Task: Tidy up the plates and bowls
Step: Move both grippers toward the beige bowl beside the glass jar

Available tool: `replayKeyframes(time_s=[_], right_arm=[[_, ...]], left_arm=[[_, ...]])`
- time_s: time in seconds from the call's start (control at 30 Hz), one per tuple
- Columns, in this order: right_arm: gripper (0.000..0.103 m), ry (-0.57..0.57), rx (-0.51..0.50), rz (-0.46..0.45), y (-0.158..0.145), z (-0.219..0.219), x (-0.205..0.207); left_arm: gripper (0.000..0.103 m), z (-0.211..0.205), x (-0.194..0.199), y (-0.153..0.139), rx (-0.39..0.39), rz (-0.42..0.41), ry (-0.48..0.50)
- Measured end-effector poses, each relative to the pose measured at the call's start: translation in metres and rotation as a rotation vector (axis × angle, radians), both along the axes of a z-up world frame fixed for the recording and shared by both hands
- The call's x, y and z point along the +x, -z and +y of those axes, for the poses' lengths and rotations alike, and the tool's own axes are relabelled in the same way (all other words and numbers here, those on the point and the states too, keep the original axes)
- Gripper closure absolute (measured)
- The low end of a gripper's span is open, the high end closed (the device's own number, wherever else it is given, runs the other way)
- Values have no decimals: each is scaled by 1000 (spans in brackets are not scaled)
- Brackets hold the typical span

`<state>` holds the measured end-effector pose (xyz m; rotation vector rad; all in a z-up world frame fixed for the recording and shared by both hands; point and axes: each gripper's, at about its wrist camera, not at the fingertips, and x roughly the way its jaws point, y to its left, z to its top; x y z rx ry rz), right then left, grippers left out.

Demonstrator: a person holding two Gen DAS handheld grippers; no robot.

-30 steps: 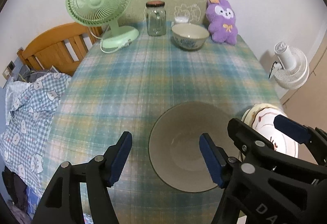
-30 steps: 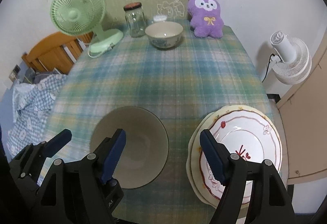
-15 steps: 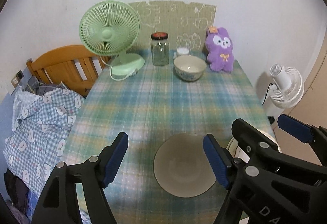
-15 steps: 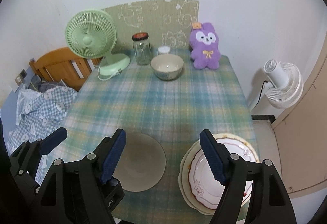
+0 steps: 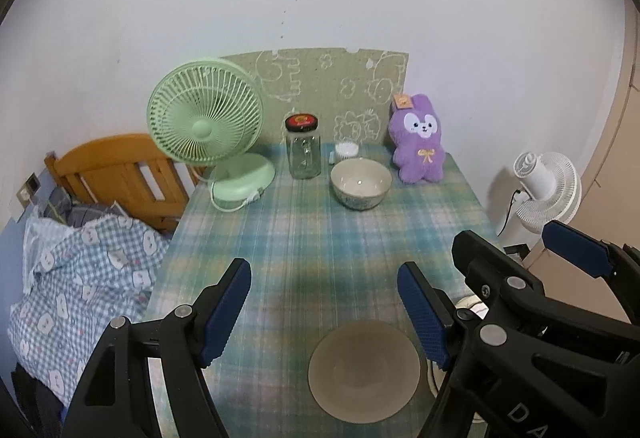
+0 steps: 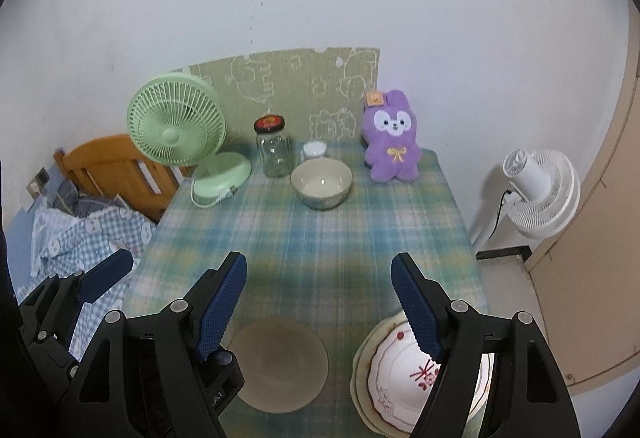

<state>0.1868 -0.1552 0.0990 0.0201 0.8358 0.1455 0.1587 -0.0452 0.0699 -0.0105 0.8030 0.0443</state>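
A plain grey-brown bowl [image 5: 364, 370] sits near the front edge of the plaid table [image 5: 320, 238]; it also shows in the right wrist view [image 6: 280, 364]. Right of it lies a stack of white plates with red pattern [image 6: 400, 378], mostly hidden in the left wrist view. A cream bowl [image 5: 361, 184] with blue pattern stands at the back [image 6: 321, 184]. My left gripper [image 5: 324, 308] is open and empty, high above the grey bowl. My right gripper [image 6: 318, 304] is open and empty, above the gap between grey bowl and plates.
At the table's back stand a green desk fan [image 5: 208, 130], a glass jar with red lid [image 5: 303, 152], a small white tub [image 5: 346, 150] and a purple plush toy [image 5: 418, 146]. A wooden bed with checked bedding [image 5: 80, 270] is left. A white floor fan [image 6: 540, 194] is right.
Both grippers have risen and pulled back from the table; the grey bowl and plates look smaller and lower in view. Both stayed open. The dishes have not moved.
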Motion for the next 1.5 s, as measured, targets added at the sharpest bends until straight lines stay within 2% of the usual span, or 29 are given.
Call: replayKeyframes(time_s=[0.23, 0.4, 0.57, 1.03, 1.13, 1.33, 1.5], right_arm=[[25, 41, -5, -30, -12, 2, 19], [25, 41, -19, -23, -12, 3, 41], [25, 30, -17, -25, -6, -1, 68], [26, -16, 5, -18, 38, -18, 170], [29, -21, 14, -12, 52, -20, 190], [30, -33, -11, -10, 79, -20, 224], [36, -54, -14, -10, 101, -19, 248]], left_arm=[[26, -1, 20, -11, 21, -30, 47], [26, -4, 38, -12, 3, -17, 77], [26, -7, 60, -9, 6, -21, 54], [26, -22, 149, 25, 8, -11, -45], [27, -23, 165, 36, 14, -7, -68], [32, -26, 198, 62, 4, 2, -113], [37, -25, 221, 82, 19, 14, -136]])
